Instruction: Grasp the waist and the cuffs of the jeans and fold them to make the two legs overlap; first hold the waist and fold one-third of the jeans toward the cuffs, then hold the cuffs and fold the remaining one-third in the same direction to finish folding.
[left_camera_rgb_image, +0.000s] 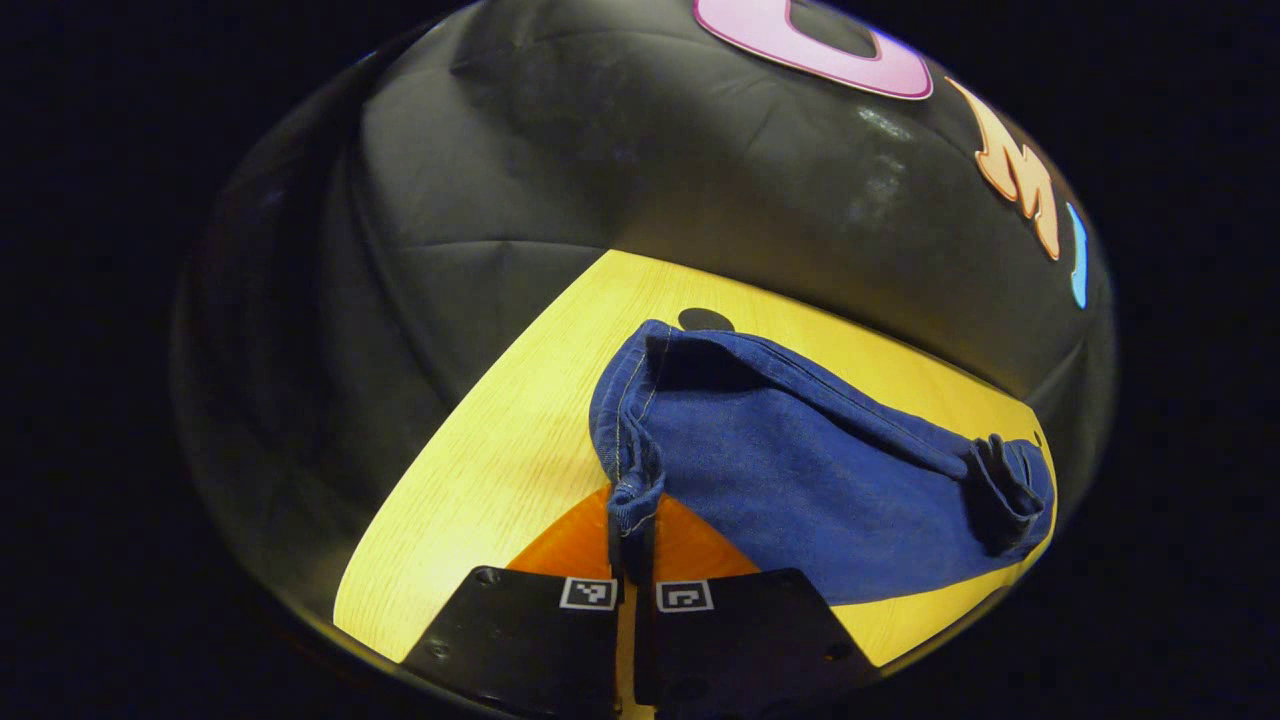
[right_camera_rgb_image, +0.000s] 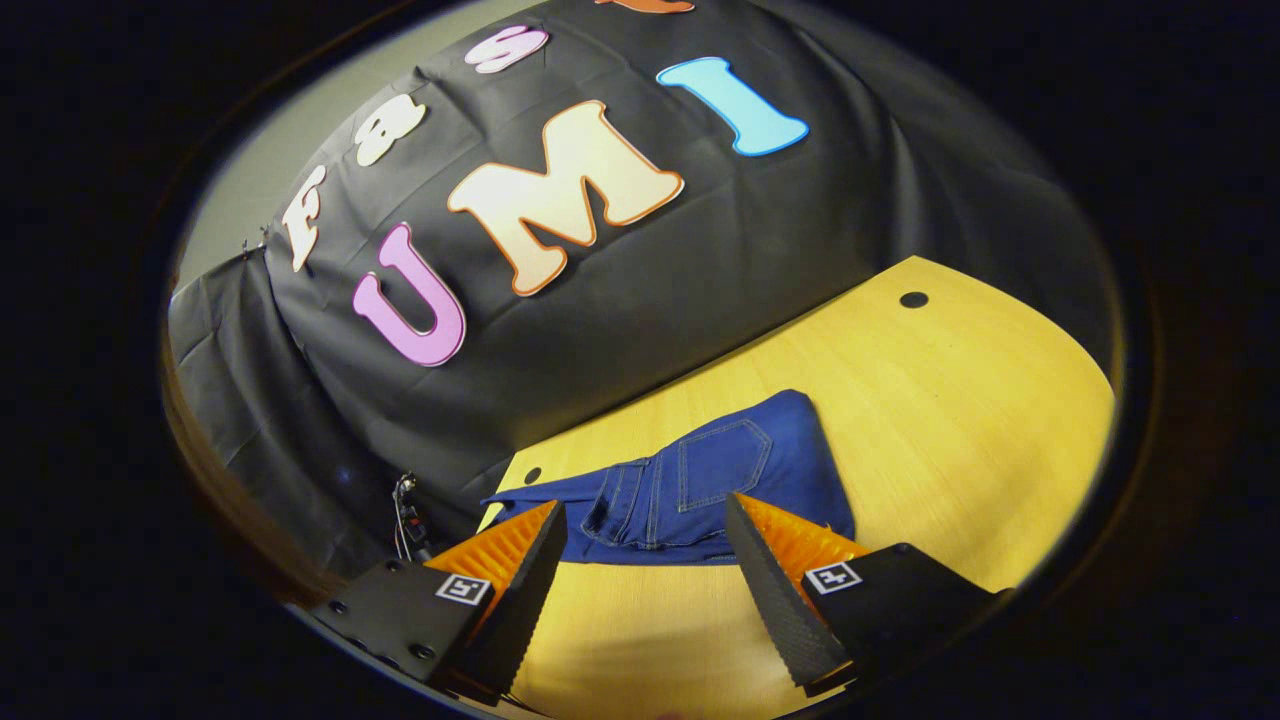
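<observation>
Your left gripper (left_camera_rgb_image: 632, 560) pinches the soft, heavy jeans (left_camera_rgb_image: 800, 470) at a hem edge, your right gripper (right_camera_rgb_image: 645, 545) gapes empty above the tabletop (right_camera_rgb_image: 980, 420); take the thick seamed waist.

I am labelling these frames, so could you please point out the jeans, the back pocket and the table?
jeans (left_camera_rgb_image: 790, 480): left gripper view, middle of the denim.
back pocket (right_camera_rgb_image: 722, 462): right gripper view, centre of the stitched pocket.
table (right_camera_rgb_image: 960, 430): right gripper view, bare wood.

in the left gripper view the jeans (left_camera_rgb_image: 800, 480) hide much of the table (left_camera_rgb_image: 480, 470) at centre right. in the right gripper view their near edge lies partly behind the right gripper (right_camera_rgb_image: 645, 560) fingers.
</observation>
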